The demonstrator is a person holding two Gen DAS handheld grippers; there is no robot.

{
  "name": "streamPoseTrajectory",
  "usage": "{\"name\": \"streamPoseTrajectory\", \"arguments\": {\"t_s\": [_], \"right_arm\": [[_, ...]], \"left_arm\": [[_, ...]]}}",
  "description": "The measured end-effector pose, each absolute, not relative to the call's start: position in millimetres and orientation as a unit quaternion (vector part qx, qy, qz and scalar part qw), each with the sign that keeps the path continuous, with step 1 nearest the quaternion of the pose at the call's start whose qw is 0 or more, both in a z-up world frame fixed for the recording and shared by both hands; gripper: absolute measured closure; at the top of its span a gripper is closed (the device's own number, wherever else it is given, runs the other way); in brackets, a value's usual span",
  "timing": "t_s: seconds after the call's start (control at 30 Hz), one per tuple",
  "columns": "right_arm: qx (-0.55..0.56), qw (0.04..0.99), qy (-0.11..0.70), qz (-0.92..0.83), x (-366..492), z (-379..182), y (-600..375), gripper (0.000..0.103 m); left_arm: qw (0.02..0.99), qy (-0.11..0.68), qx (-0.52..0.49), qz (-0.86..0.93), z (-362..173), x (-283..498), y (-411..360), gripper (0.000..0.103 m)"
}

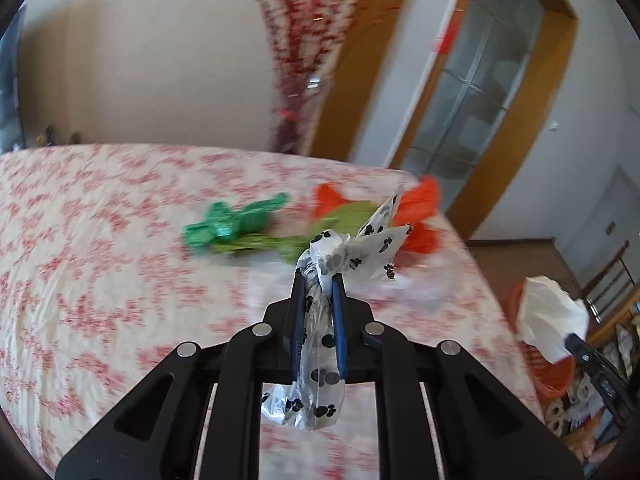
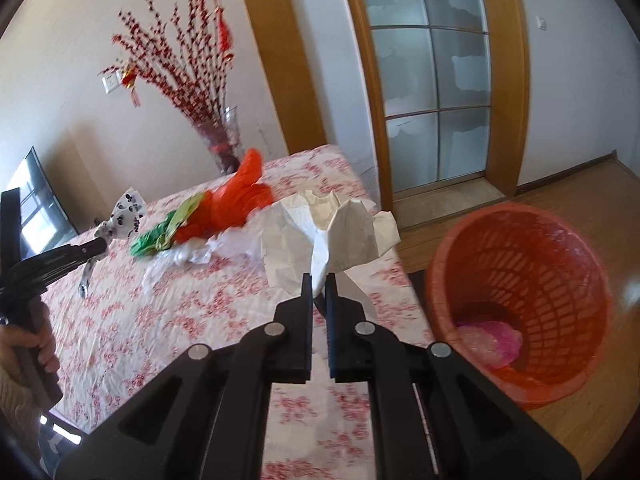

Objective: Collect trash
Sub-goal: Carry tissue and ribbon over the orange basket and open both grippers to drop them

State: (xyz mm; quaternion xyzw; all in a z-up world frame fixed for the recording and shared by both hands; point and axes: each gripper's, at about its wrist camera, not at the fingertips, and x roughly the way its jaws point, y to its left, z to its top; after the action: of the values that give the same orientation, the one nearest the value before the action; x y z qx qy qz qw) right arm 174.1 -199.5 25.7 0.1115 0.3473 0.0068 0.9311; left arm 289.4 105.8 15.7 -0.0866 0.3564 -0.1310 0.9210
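My left gripper (image 1: 319, 280) is shut on a clear plastic bag with black paw prints (image 1: 352, 248) and holds it above the table; it also shows in the right wrist view (image 2: 126, 212). My right gripper (image 2: 319, 280) is shut on crumpled white paper (image 2: 332, 228), held above the table's right edge, also visible in the left wrist view (image 1: 550, 320). An orange plastic bag (image 2: 236, 200), green wrappers (image 2: 160, 236) and white plastic (image 2: 192, 254) lie on the table. An orange basket (image 2: 520, 292) stands on the floor to the right, with pink plastic (image 2: 490, 340) inside.
The table (image 2: 160, 320) has a red-and-white floral cloth. A glass vase of red branches (image 2: 220, 144) stands at its far edge. A wood-framed glass door (image 2: 432, 80) is behind. A chair (image 1: 608, 276) and clutter sit at the right in the left wrist view.
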Motion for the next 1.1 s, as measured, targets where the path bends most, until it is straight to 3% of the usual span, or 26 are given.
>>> {"name": "streamPoseTrajectory", "arguments": {"t_s": [0.4,1.1], "right_arm": [[0.132,0.937,0.32,-0.049,148,35,-262,0.096],[0.165,0.926,0.3,-0.157,119,23,-370,0.096]], "left_arm": [[0.902,0.351,-0.056,-0.243,30,263,-13,0.09],[0.855,0.381,-0.028,-0.35,0,256,-170,0.09]]}}
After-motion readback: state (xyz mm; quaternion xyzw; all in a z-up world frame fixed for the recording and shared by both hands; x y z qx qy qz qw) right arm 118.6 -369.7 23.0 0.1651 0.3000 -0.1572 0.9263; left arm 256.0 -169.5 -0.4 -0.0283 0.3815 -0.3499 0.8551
